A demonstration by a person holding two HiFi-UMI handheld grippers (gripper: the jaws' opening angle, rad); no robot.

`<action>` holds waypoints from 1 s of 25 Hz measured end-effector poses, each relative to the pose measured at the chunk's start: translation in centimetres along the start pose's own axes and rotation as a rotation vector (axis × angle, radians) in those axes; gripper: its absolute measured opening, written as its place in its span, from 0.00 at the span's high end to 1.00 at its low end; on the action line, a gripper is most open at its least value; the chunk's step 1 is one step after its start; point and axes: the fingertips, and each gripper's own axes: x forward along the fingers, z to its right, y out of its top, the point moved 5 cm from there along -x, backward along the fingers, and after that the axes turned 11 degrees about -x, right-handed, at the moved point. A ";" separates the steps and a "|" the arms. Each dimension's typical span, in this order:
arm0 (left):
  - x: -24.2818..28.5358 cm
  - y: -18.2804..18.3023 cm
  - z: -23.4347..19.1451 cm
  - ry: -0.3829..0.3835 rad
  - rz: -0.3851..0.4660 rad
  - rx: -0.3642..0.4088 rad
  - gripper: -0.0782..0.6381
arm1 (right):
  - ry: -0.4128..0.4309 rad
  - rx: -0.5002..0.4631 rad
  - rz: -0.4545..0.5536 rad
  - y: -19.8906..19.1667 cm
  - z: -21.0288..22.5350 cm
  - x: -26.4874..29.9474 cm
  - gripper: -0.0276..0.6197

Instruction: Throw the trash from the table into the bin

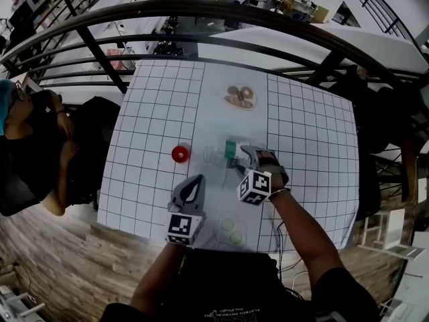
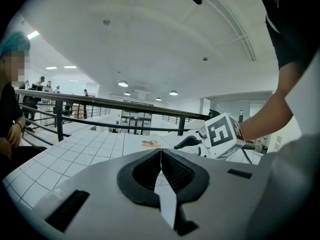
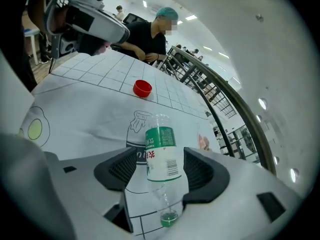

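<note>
Gridded table with the right claw released, 1 jaw on each side of the green-labelled plastic bottle, which lies on its side. Judged risk: the round, light bottle may roll or squirt out if the jaws close off-centre. Far left of the bottle, a seated person beside the table. Nearer the wearer than the bottle, the left claw, clenched on nothing. Near the bottle's left, a red cap. Nothing obstructs the bottle; no bin in view.
</note>
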 end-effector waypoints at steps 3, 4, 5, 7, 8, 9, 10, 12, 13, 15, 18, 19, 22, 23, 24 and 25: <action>-0.1 -0.1 -0.2 0.005 0.000 0.002 0.86 | 0.039 -0.020 -0.024 -0.6 0.3 1.2 0.51; -0.1 -0.2 -0.2 0.009 -0.003 0.002 0.86 | 0.052 -0.036 -0.031 -0.8 0.3 1.5 0.50; -0.2 -0.3 -0.3 0.012 -0.008 0.002 0.86 | 0.064 -0.055 -0.039 -0.9 0.3 1.9 0.50; -0.3 -0.5 -0.4 0.020 -0.018 -0.002 0.86 | 0.093 -0.081 -0.056 -1.1 0.3 2.7 0.48; -0.4 -0.5 -0.4 0.023 -0.018 -0.004 0.86 | 0.108 -0.082 -0.063 -1.3 0.2 3.0 0.48; -0.5 -0.5 -0.4 0.028 -0.018 -0.005 0.86 | 0.123 -0.081 -0.071 -1.4 0.2 3.3 0.48; -0.6 -0.5 -0.4 0.033 -0.016 -0.007 0.86 | 0.136 -0.081 -0.080 -1.6 0.1 3.6 0.48; -0.9 -0.5 -0.6 0.044 -0.014 -0.013 0.86 | 0.160 -0.089 -0.099 -2.0 -0.1 4.3 0.48; -1.1 -0.6 -0.7 0.050 -0.014 -0.015 0.86 | 0.169 -0.094 -0.107 -2.1 -0.2 4.6 0.48; -1.4 -0.8 -1.0 0.063 -0.015 -0.019 0.86 | 0.176 -0.103 -0.119 -2.2 -0.1 5.1 0.48; -1.8 -1.1 -1.4 0.079 -0.021 -0.029 0.86 | 0.166 -0.106 -0.133 -2.1 0.5 5.2 0.48; -1.9 -1.2 -1.5 0.083 -0.025 -0.033 0.86 | 0.160 -0.104 -0.139 -2.1 0.7 5.3 0.48; -2.1 -1.2 -1.7 0.091 -0.018 -0.033 0.86 | 0.149 -0.100 -0.152 -2.1 0.8 5.5 0.48; -2.2 -1.2 -1.7 0.093 -0.014 -0.033 0.86 | 0.146 -0.101 -0.153 -2.1 0.8 5.5 0.48; -2.2 -1.1 -1.6 0.094 -0.012 -0.032 0.86 | 0.142 -0.105 -0.155 -2.0 0.7 5.5 0.48; -2.2 -1.1 -1.6 0.095 -0.012 -0.032 0.86 | 0.137 -0.112 -0.157 -2.0 0.7 5.5 0.48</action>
